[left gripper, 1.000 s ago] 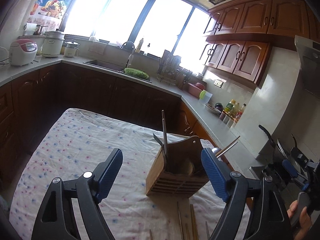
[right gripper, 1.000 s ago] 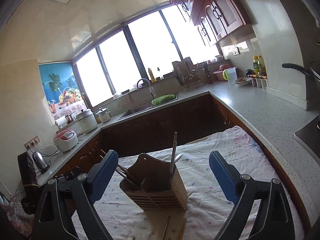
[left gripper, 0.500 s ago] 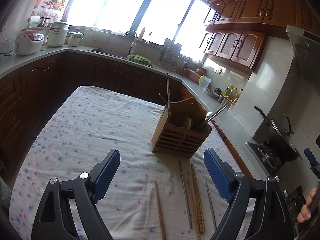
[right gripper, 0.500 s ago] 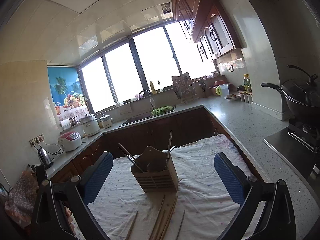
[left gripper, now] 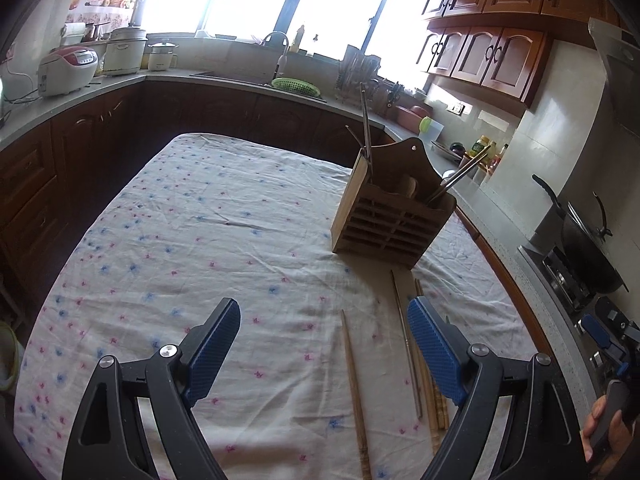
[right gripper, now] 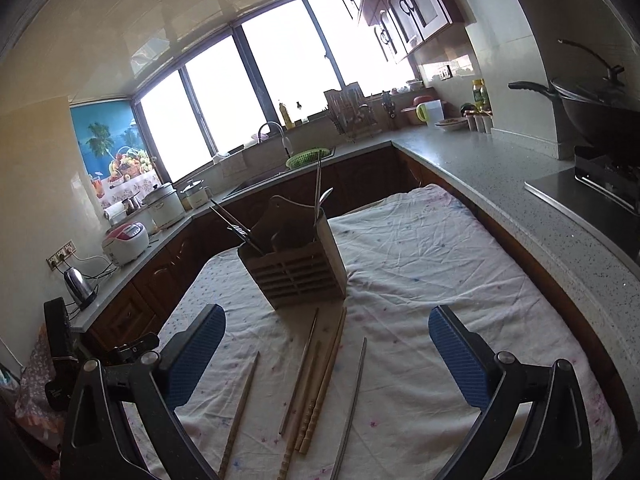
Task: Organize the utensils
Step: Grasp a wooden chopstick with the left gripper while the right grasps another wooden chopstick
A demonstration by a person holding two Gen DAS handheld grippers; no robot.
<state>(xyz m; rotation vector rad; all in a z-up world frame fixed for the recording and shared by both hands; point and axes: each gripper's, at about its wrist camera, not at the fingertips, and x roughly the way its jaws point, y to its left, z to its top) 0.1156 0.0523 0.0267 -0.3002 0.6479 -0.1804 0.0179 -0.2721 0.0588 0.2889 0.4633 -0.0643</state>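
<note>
1. The wooden utensil holder (right gripper: 298, 268) stands upright on the floral cloth (right gripper: 420, 264) that covers the counter, a little left of centre in the right wrist view and right of centre in the left wrist view (left gripper: 394, 216).
2. Metal chopsticks (right gripper: 318, 184) and a spoon (right gripper: 326, 196) rise from its right-hand compartment in the right wrist view; dark utensils (right gripper: 232, 224) lean out of its left side.
3. Loose chopsticks lie flat on the cloth in front of the holder, in the lower middle of the right wrist view: a wooden pair (right gripper: 324, 380) touching side by side, a metal one (right gripper: 300, 372) just left of them, a metal one (right gripper: 354, 404) to their right, and a single wooden one (right gripper: 240, 412) farther left, apart.
4. The right gripper (right gripper: 326, 354) hovers over these chopsticks, its jaws spread wide after just opening further, nothing between the pads.
5. The left gripper (left gripper: 324, 344) hangs over the cloth at the bottom of its view, jaws also spread and empty; one wooden chopstick (left gripper: 354, 392) lies below the gap.
6. A hand (left gripper: 600, 436) shows at the lower right edge of the left wrist view.
7. A wok (right gripper: 596, 108) sits at the upper right of the right wrist view, a rice cooker (right gripper: 126, 242) at the left.
</note>
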